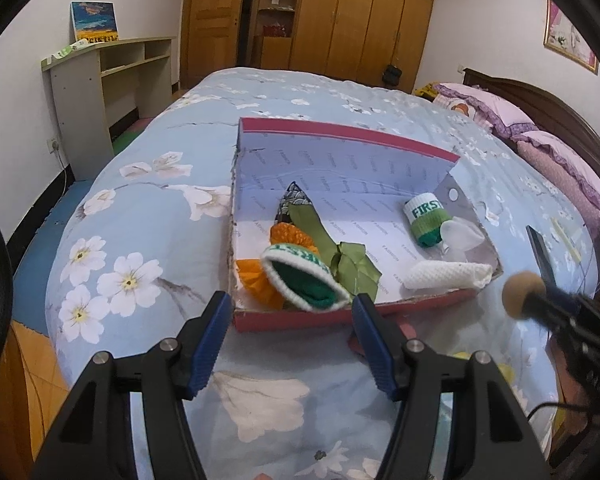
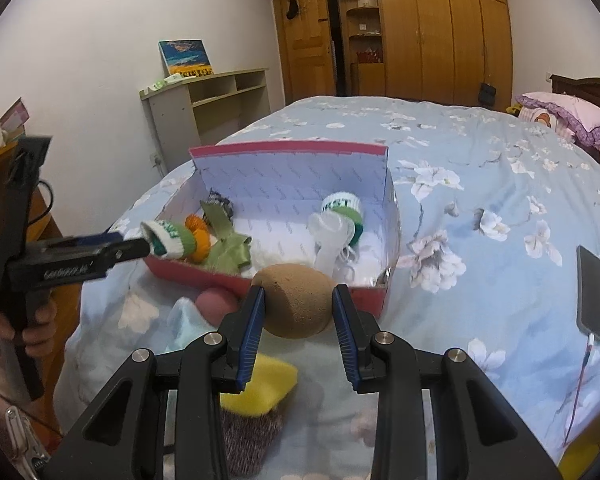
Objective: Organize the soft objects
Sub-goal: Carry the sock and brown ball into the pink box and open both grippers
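A red shoebox [image 1: 300,320] lies open on the bed. A green-and-white "FIRST" sock [image 1: 304,276] rests on its near left corner, over an orange knit piece [image 1: 288,234] and a green ribbon [image 1: 348,264]. My left gripper [image 1: 290,312] stands open just in front of that sock, pads apart and off it. A second sock [image 1: 426,220] and a white knit cloth [image 1: 444,274] lie at the box's right end. My right gripper [image 2: 298,312] is shut on a tan foam ball [image 2: 296,300], held before the box's front wall [image 2: 364,294]. The left gripper [image 2: 140,246] shows side-on beside the sock [image 2: 172,240].
In front of the box lie a pink ball [image 2: 216,304], a light blue cloth [image 2: 184,316], a yellow sponge [image 2: 268,384] and a grey knit piece [image 2: 248,436]. A phone [image 2: 590,292] on a cable lies on the bed at right. Pillows sit far right.
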### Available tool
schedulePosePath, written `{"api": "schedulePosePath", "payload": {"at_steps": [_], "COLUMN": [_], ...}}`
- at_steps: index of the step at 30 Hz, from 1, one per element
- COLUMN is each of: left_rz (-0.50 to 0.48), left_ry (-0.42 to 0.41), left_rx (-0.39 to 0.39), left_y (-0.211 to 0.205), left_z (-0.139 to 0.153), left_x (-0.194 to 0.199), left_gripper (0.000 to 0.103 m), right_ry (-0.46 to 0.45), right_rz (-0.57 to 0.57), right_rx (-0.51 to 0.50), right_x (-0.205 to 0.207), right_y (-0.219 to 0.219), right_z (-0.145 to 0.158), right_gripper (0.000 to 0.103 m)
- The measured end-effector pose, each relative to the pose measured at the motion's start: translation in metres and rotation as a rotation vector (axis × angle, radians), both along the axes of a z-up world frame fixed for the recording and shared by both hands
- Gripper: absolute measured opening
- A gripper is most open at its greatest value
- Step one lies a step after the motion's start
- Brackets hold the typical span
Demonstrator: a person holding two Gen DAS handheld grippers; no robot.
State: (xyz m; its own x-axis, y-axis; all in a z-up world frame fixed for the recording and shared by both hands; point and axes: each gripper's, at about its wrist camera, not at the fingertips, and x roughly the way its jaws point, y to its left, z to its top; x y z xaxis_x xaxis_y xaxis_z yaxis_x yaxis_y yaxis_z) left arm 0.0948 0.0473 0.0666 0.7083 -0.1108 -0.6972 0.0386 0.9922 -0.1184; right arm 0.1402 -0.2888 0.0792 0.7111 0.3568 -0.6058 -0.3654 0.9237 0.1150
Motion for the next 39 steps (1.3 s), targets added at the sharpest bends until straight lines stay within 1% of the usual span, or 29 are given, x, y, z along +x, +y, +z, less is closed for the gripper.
{"api": "schedulePosePath", "payload": {"at_steps": [4,9,14,18,23,28,35,39], "left_rz": [0.006,0.007,0.000,-0.004,-0.004,-0.008,-0.009,-0.007], "left_ry": [0.004,0.015,0.014,0.021,0.026,0.031,0.039,0.043], "left_rx": [-0.012,-0.023,-0.024,-0.024,-0.025,-0.024,-0.016,-0.014], "left_y": [0.002,0.004,0.003,0.003,0.002,0.000,-0.004,-0.005], "left_z": [-0.002,-0.006,-0.008,-0.011,-0.013,-0.015,-0.016,-0.016], "left_x": [-0.003,-0.003,-0.005,-0.005,-0.007,-0.009,-0.011,-0.011], "left_gripper": [0.066,0.066,0.066,0.066,0.066,0.066,0.066,0.066], "right_ry": [-0.019,-0.017,0.009,0.050,0.080,0.076,0.042,0.022], "right_rz": [-0.007,-0.042,-0.072,-0.085,-0.084,-0.087,-0.077,-0.059], "right_rx": [-0.001,0.001,-0.002,0.001,0.007,-0.011,-0.013,-0.007], "right_x": [0.013,0.035,0.055,0.066,0.067,0.063,0.056,0.049], "right_y": [0.003,0.004,0.004,0.004,0.004,0.006,0.007,0.009], "right_z": [0.006,0.004,-0.005,-0.018,-0.027,-0.027,-0.021,-0.017], "right_gripper": [0.036,0.036,0.035,0.036,0.036,0.039,0.041,0.043]}}
